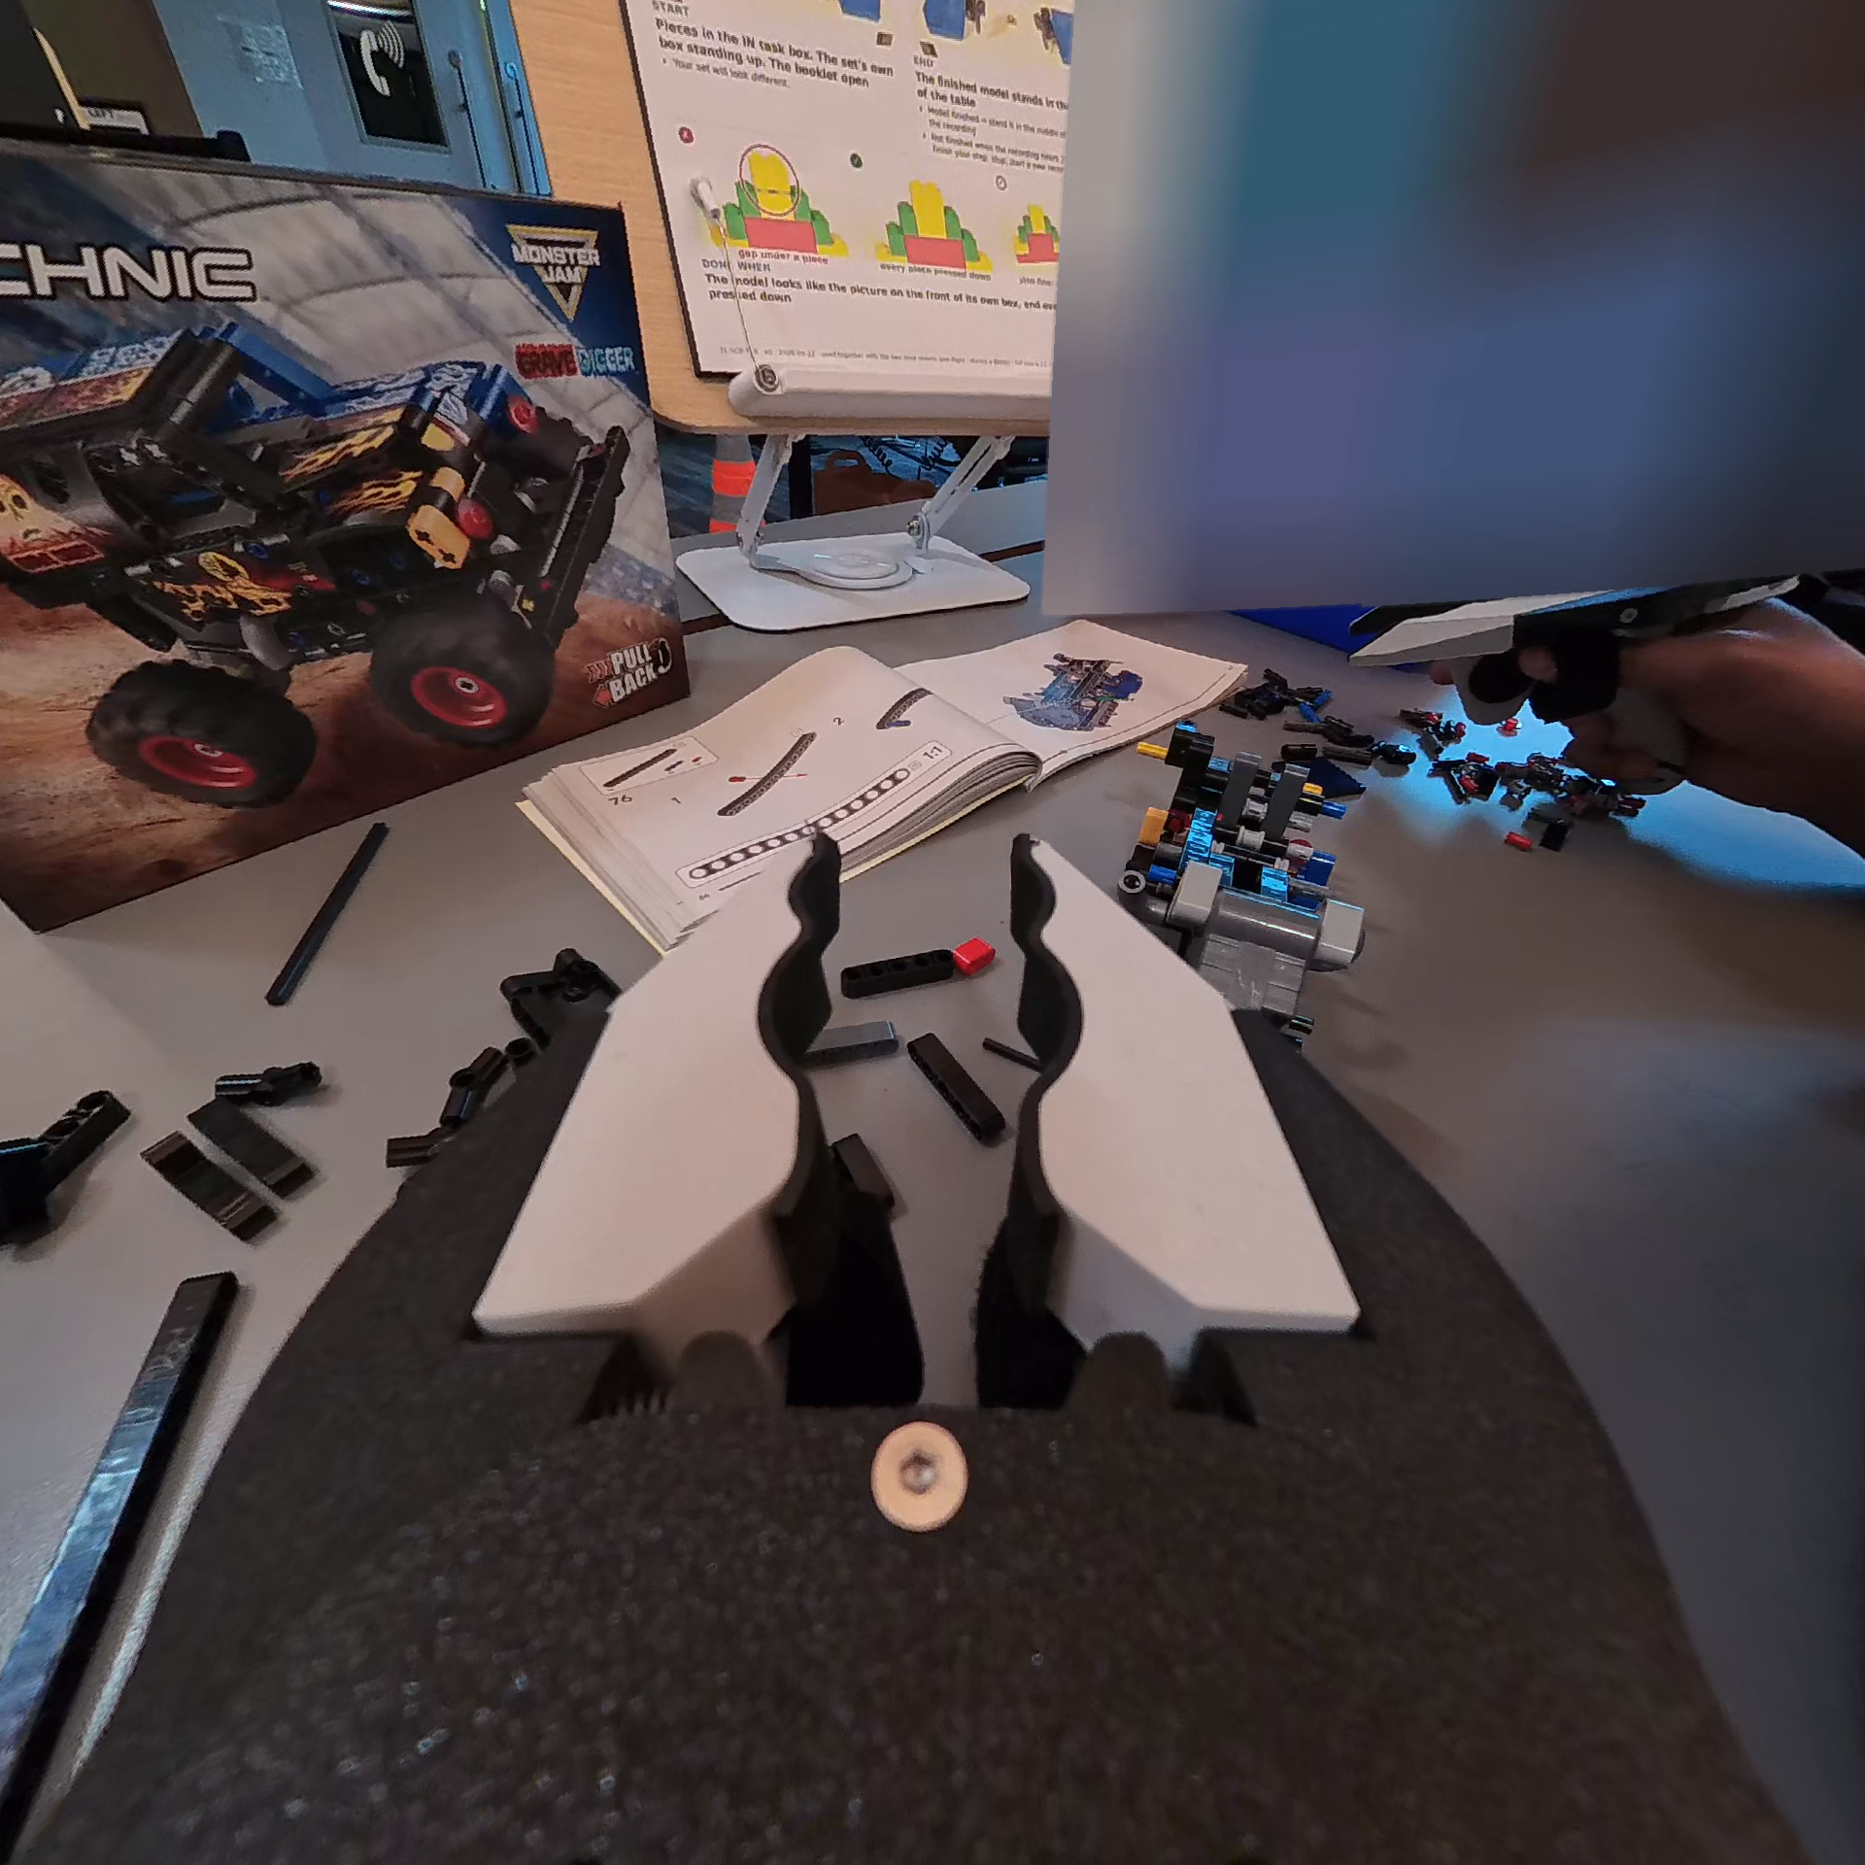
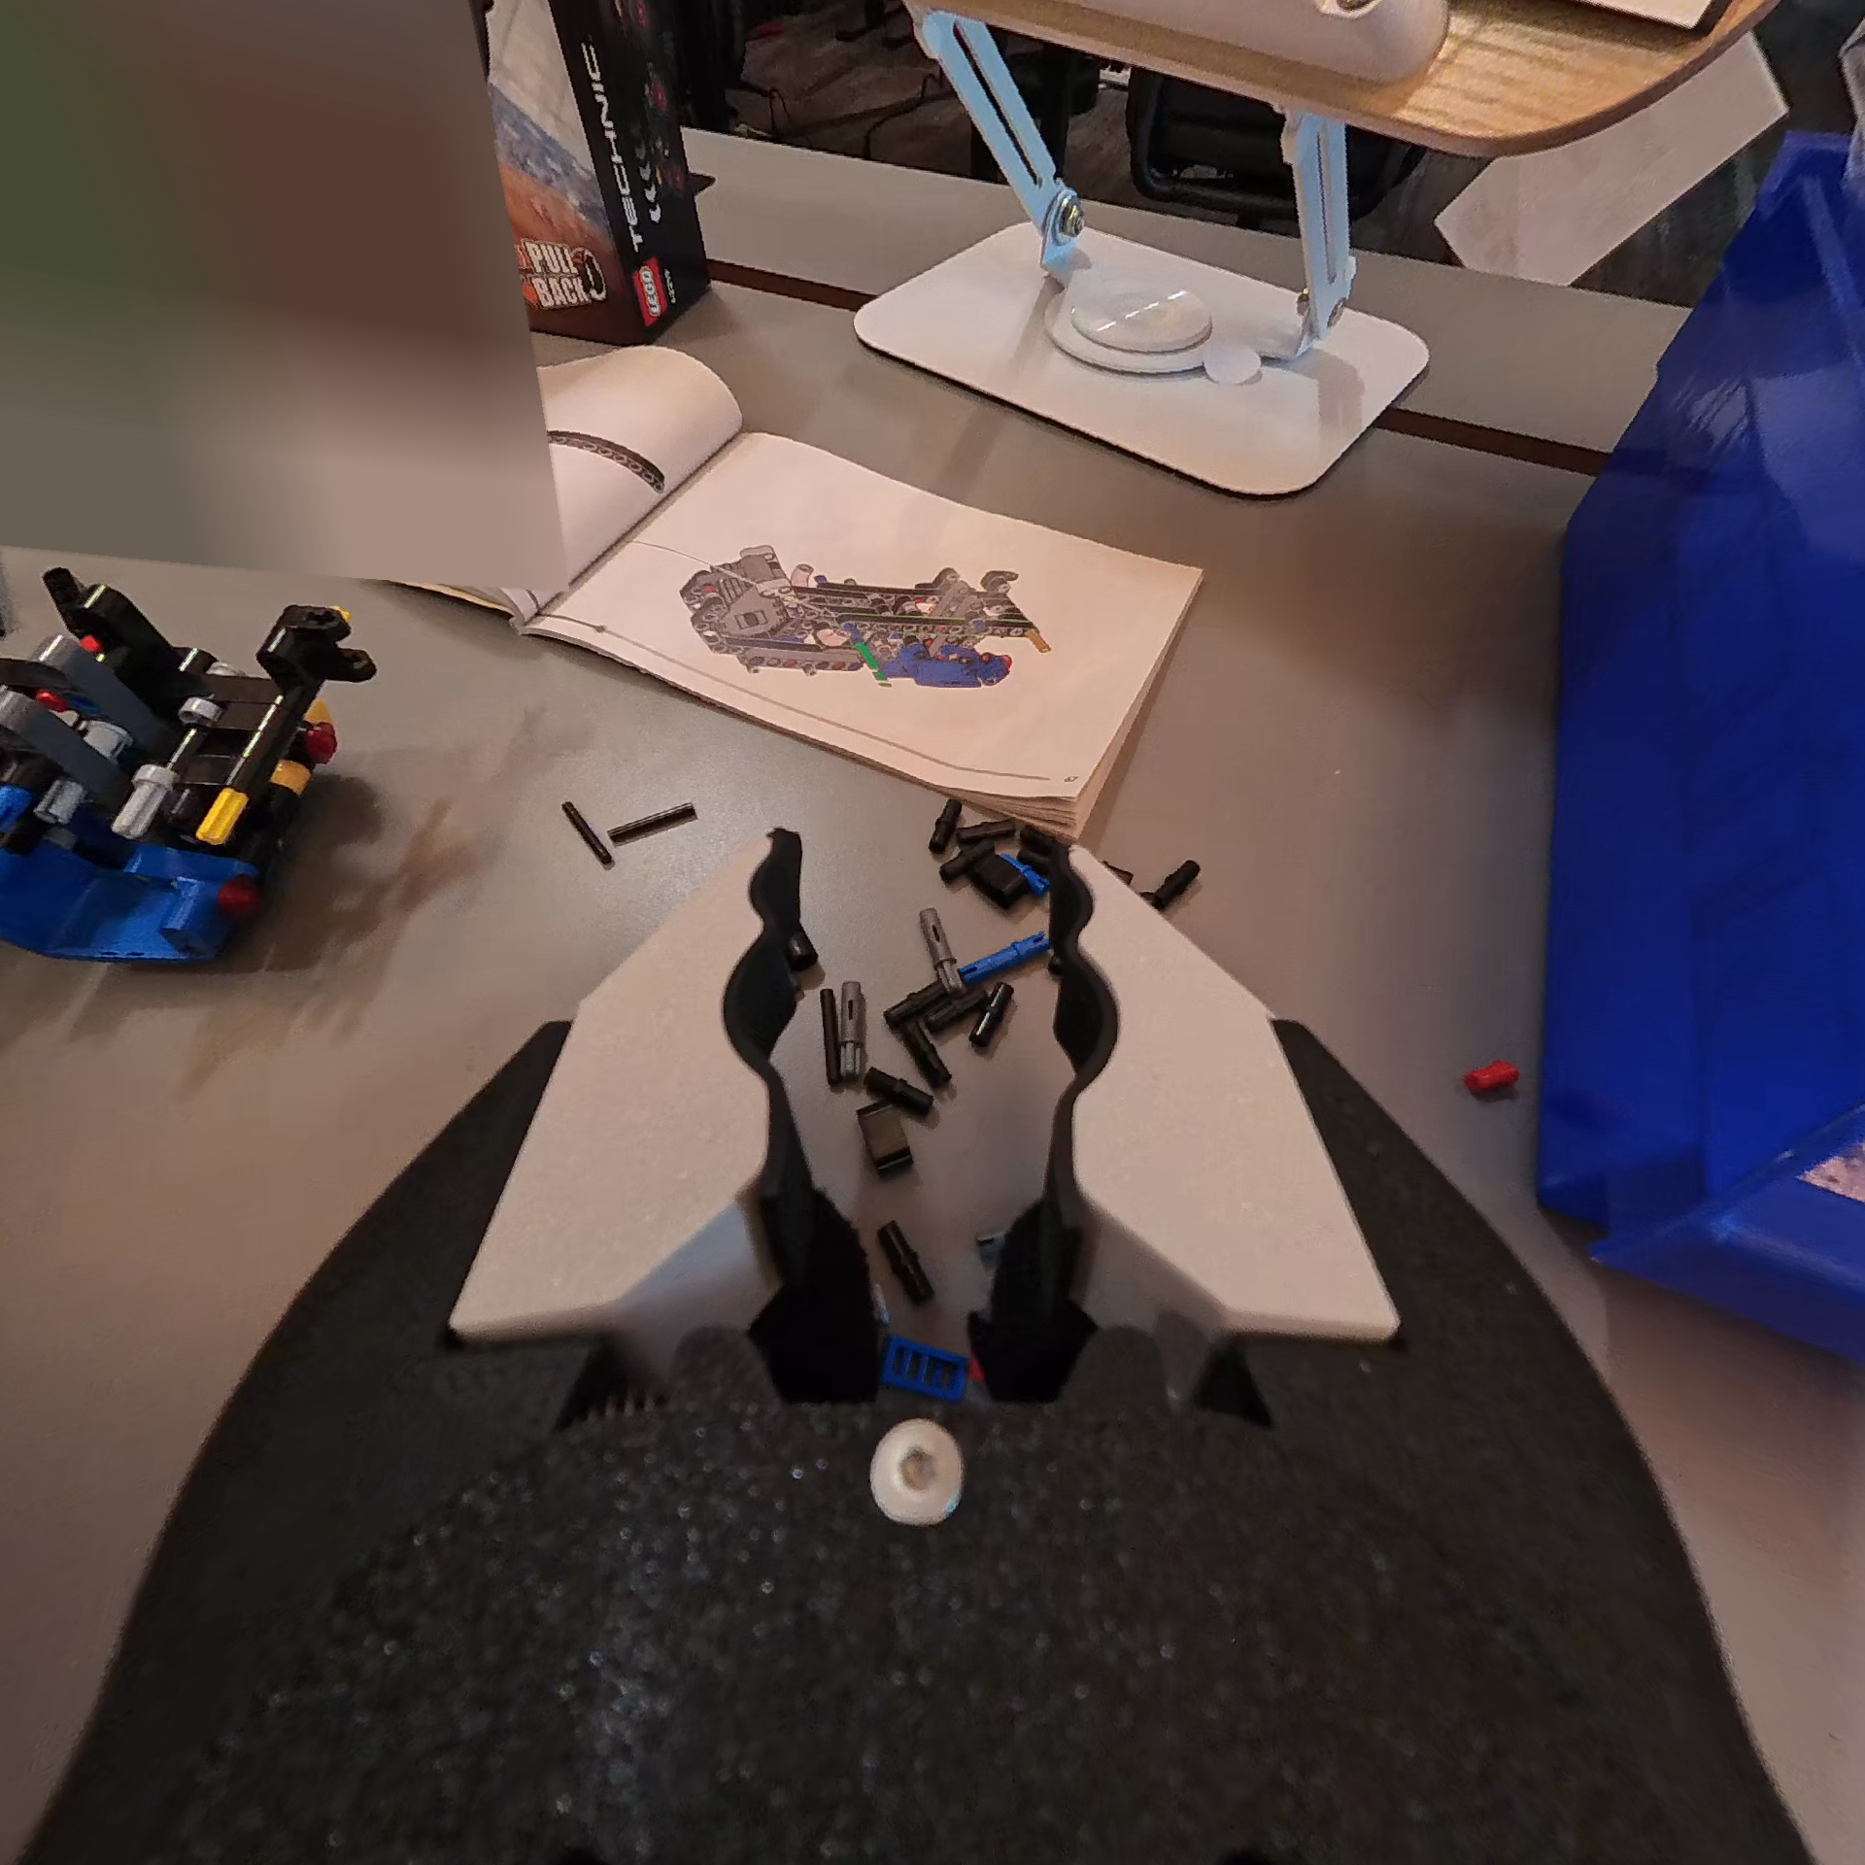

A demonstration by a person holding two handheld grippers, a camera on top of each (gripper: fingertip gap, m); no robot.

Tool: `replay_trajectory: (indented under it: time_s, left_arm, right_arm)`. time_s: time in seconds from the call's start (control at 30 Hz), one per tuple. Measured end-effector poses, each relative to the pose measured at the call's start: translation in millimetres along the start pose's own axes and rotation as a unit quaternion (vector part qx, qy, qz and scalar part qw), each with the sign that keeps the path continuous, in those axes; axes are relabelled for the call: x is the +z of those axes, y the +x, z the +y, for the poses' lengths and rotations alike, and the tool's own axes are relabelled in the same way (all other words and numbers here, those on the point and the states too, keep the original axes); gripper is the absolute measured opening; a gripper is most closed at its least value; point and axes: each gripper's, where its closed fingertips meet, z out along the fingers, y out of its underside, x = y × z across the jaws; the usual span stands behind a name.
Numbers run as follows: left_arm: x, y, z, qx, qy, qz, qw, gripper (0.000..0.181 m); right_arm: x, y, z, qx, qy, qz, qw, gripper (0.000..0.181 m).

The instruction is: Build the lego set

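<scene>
My left gripper [image 1: 923, 858] is open and empty above short black beams [image 1: 896, 973] and a small red piece [image 1: 974, 954] on the grey table. The half-built model [image 1: 1246, 843], blue, grey and black, stands just to its right. My right gripper [image 2: 918, 858] is open and empty over a scatter of black, grey and blue pins [image 2: 923, 1009]; the model [image 2: 151, 767] is to its left. The right gripper [image 1: 1574, 631], held in a hand, also shows in the left wrist view at the far right. The open instruction booklet [image 1: 858, 747] lies beyond both grippers and also shows in the right wrist view [image 2: 908, 626].
The set's box [image 1: 303, 505] stands at the left. A white stand [image 2: 1140, 353] holding a board with an instruction sheet [image 1: 858, 182] is behind the booklet. A blue bin [image 2: 1716, 706] is at the right. Black beams and connectors [image 1: 232, 1161] lie at the left. A red pin [image 2: 1491, 1077] lies near the bin. Spacing between my two grippers at the tips: around 35 cm. Measured from the fingertips, the small red piece [image 1: 974, 954] is 12 cm or so from the left gripper and 25 cm from the right.
</scene>
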Motion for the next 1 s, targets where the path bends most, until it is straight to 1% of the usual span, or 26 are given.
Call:
replay_trajectory:
  time_s: [0.23, 0.43, 0.53, 0.63, 0.7, 0.73, 0.83, 0.87, 0.9, 0.93, 1.0]
  left_arm:
    - [-0.1, 1.6, -0.5, 0.004, 0.001, 0.001, 1.000, 0.031]
    - [-1.9, 12.1, -4.6, -0.001, 0.014, 0.024, 1.000, 0.031]
    - [-8.1, 12.9, -9.1, -0.009, 0.029, 0.028, 0.999, 0.028]
    - [-23.0, 25.4, -14.9, -0.048, 0.024, 0.057, 0.997, 0.028]
    - [-37.8, 36.8, -8.4, -0.042, -0.013, 0.060, 0.997, 0.027]
    - [-45.2, 41.0, 1.5, -0.034, -0.044, 0.053, 0.997, 0.027]
    - [-67.6, 61.6, 45.3, -0.022, -0.155, 0.058, 0.986, 0.026]
    - [-74.2, 70.8, 60.9, -0.022, -0.190, 0.070, 0.979, 0.023]
    - [-79.6, 78.0, 75.2, -0.020, -0.221, 0.076, 0.972, 0.023]
    - [-83.6, 83.2, 87.9, -0.011, -0.249, 0.079, 0.965, 0.023]
    - [-86.1, 87.9, 103.7, 0.017, -0.285, 0.079, 0.955, 0.023]
  right_arm:
    - [-0.3, -1.1, -0.9, -0.003, 0.001, 0.000, 1.000, 0.048]
    - [-2.2, -7.2, -6.9, -0.009, 0.011, -0.007, 1.000, 0.048]
    - [-5.3, -13.5, -12.2, -0.020, 0.024, -0.010, 0.999, 0.047]
    - [-8.6, -20.1, -16.9, -0.035, 0.036, -0.011, 0.999, 0.046]
    - [-10.9, -23.3, -18.9, -0.045, 0.045, -0.008, 0.998, 0.044]
    - [-11.3, -25.2, -18.8, -0.048, 0.046, -0.007, 0.998, 0.043]
    - [-10.3, -35.1, -16.9, -0.052, 0.040, -0.017, 0.998, 0.043]
    - [-10.2, -40.6, -17.3, -0.050, 0.041, -0.025, 0.998, 0.043]
    - [-10.1, -47.2, -17.4, -0.050, 0.042, -0.037, 0.997, 0.043]
    - [-9.8, -53.4, -17.2, -0.053, 0.043, -0.045, 0.997, 0.042]
    - [-8.3, -61.0, -15.3, -0.071, 0.042, -0.045, 0.996, 0.042]
